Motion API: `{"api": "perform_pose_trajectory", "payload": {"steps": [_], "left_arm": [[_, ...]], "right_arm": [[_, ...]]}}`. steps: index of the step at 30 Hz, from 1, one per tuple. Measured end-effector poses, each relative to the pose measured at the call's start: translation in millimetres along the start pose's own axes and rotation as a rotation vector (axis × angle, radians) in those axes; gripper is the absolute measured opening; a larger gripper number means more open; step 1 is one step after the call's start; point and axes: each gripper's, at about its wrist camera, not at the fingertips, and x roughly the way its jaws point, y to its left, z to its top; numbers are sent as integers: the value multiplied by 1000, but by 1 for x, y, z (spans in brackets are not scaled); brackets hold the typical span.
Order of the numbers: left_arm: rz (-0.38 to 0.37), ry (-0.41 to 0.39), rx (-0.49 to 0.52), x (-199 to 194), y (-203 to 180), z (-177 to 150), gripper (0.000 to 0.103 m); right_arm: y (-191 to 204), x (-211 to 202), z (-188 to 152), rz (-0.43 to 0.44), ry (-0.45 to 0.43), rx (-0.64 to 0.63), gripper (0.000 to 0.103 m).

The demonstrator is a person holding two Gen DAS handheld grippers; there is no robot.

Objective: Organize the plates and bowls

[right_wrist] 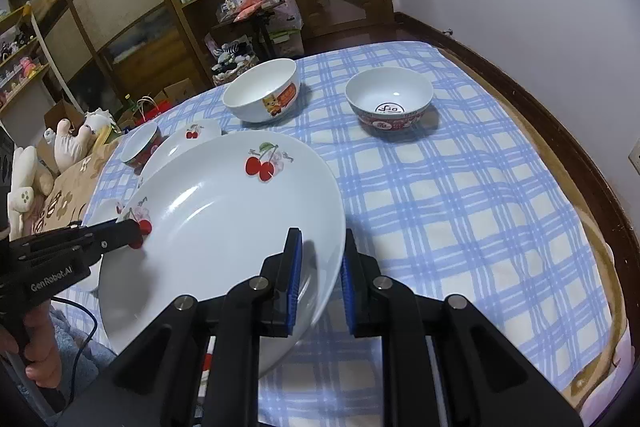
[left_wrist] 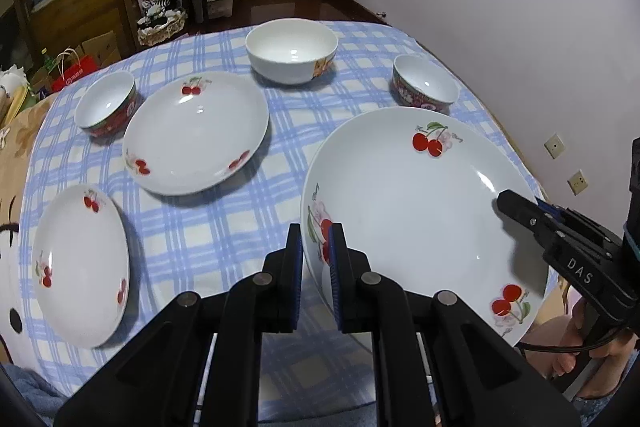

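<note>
A large white cherry-print plate (left_wrist: 412,211) is held off the checked tablecloth by both grippers. My left gripper (left_wrist: 316,247) is shut on the plate's left rim. My right gripper (right_wrist: 320,255) is shut on its right rim (right_wrist: 338,227); it also shows in the left wrist view (left_wrist: 516,207). A medium cherry plate (left_wrist: 196,131) and a small cherry plate (left_wrist: 80,263) lie to the left. A plain white bowl (left_wrist: 292,51) stands at the back, a red-banded bowl (left_wrist: 424,87) at the back right, and another red-banded bowl (left_wrist: 108,103) at the left.
The blue checked tablecloth (right_wrist: 460,211) covers the table, whose right edge runs along a white wall (right_wrist: 520,7). Wooden shelves and clutter (right_wrist: 180,7) stand behind the table. Stuffed toys (right_wrist: 36,155) lie at the left.
</note>
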Motion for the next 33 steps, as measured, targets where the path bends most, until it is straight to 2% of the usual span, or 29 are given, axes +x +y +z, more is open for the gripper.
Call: {"api": "perform_pose_trajectory", "payload": {"steps": [8, 17, 33], "left_arm": [[1, 23, 0, 7, -4, -14, 13], [21, 85, -20, 35, 4, -22, 13], [40, 134, -44, 64, 11, -24, 13]], "right_arm": [[-3, 2, -8, -14, 26, 13, 19], [-3, 36, -15, -35, 136, 16, 19], [-6, 70, -19, -55, 247, 40, 19]]}}
